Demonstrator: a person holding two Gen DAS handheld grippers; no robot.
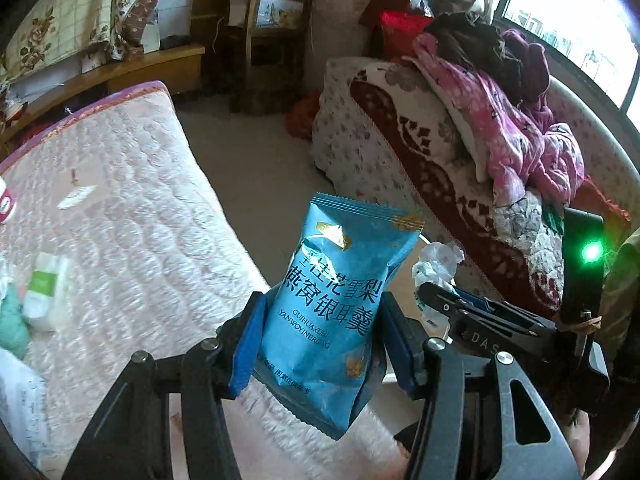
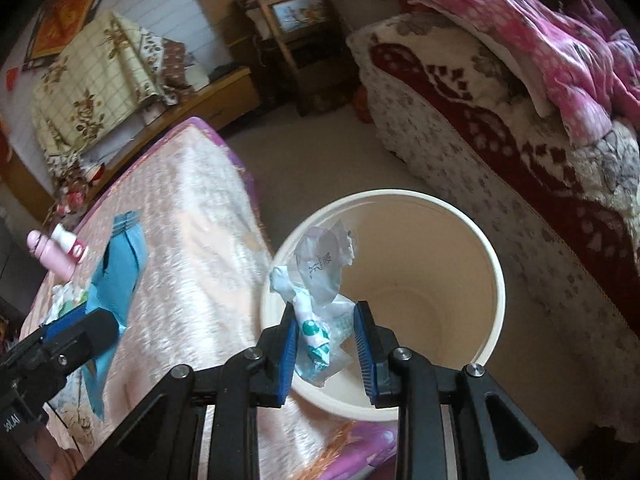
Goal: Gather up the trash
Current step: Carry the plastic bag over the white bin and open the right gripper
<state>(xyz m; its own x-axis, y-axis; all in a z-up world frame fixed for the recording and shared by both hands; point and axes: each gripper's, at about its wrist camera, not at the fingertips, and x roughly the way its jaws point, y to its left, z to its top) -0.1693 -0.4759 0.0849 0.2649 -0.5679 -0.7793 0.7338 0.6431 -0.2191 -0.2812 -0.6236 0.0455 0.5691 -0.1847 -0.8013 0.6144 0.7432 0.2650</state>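
My left gripper (image 1: 320, 332) is shut on a blue snack packet (image 1: 332, 304), held upright above the edge of the pink mattress (image 1: 120, 208). The packet also shows in the right wrist view (image 2: 116, 276), with the left gripper (image 2: 72, 340) at lower left. My right gripper (image 2: 326, 344) holds a crumpled white wrapper (image 2: 320, 292) with teal print between its blue pads (image 2: 289, 352), over the near rim of a cream waste bin (image 2: 494, 280). The wrapper touches the left pad; a gap shows at the right pad. The right gripper also shows in the left wrist view (image 1: 472, 312) with the wrapper (image 1: 436, 264).
On the mattress lie a white-and-green packet (image 1: 46, 292), a small white wrapper (image 1: 76, 196) and a pink bottle (image 2: 52, 254). A sofa (image 2: 520, 168) with a pink quilt (image 2: 560, 60) stands right of the bin. A wooden chair (image 2: 288, 32) stands at the back.
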